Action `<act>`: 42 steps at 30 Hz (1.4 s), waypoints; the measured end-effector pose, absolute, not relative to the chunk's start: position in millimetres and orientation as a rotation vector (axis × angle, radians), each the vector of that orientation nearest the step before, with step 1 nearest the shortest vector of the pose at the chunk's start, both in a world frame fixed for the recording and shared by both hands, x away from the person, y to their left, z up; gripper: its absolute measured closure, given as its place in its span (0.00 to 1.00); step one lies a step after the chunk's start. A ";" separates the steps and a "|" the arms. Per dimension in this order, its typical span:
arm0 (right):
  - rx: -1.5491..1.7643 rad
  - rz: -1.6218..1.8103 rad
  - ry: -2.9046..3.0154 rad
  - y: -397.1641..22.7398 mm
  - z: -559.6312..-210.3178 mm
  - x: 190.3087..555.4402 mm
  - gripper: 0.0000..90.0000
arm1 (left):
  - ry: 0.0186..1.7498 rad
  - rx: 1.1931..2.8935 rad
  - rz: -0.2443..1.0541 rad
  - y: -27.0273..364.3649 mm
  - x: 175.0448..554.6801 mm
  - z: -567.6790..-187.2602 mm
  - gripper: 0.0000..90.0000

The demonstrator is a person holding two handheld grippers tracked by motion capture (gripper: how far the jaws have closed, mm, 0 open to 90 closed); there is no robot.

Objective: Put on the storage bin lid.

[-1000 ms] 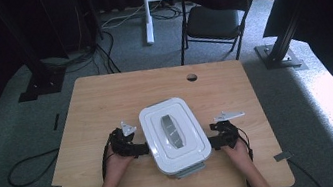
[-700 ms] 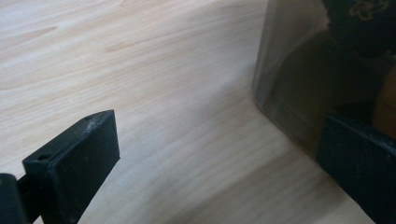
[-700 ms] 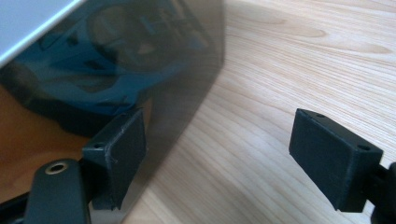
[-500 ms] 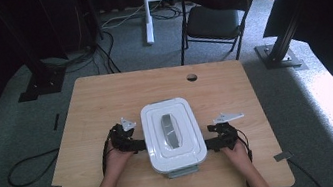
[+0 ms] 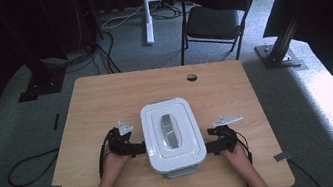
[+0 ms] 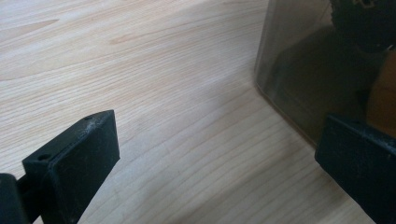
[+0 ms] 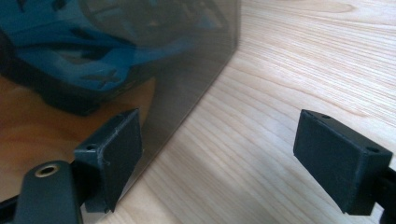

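A white lidded container [image 5: 174, 154] with a grey handle [image 5: 169, 131] on its lid sits near the front middle of the wooden table [image 5: 104, 98]. My left gripper [image 5: 137, 149] is open at its left side, my right gripper [image 5: 210, 148] open at its right side. In the left gripper view the gripper [image 6: 215, 163] has its jaws wide apart over bare wood, with the smoky container wall [image 6: 303, 70] by the right jaw. In the right gripper view the gripper [image 7: 226, 158] is also wide open, and the container wall [image 7: 187, 60] stands by the left jaw, with a blue and black shape on it.
A round cable hole [image 5: 192, 77] lies near the table's far edge. A black folding chair [image 5: 215, 15] stands beyond the table, with black stands [image 5: 278, 30] and cables [image 5: 29, 163] on the carpet around it. Bare wood stretches left, right and behind the container.
The container has squared up and shifted slightly away from the near edge. The right gripper has dropped back a little toward the person. Both grippers stay open at its sides.
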State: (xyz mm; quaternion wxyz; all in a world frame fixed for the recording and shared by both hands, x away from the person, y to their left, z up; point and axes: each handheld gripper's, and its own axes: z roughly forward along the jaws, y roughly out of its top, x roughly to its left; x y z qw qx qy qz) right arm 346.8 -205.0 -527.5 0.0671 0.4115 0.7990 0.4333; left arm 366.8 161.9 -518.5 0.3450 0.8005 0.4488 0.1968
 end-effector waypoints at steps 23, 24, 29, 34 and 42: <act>1.180 1.198 2.241 -215.9 -515.9 340.7 0.14 | 1.172 2.069 0.522 187.0 356.2 -525.7 0.00; 1.181 1.201 2.226 -217.9 -515.8 339.9 0.14 | 1.171 2.067 0.516 188.1 355.4 -526.1 0.00; 1.211 1.187 2.184 -226.0 -516.0 337.7 0.13 | 1.173 2.065 0.514 193.2 351.1 -528.3 0.00; 1.230 1.186 2.165 -231.6 -516.3 337.1 0.14 | 1.178 2.043 0.518 199.7 345.4 -528.1 0.00; 1.267 1.161 2.145 -245.0 -518.0 333.8 0.13 | 1.213 2.029 0.534 219.4 334.1 -529.7 0.00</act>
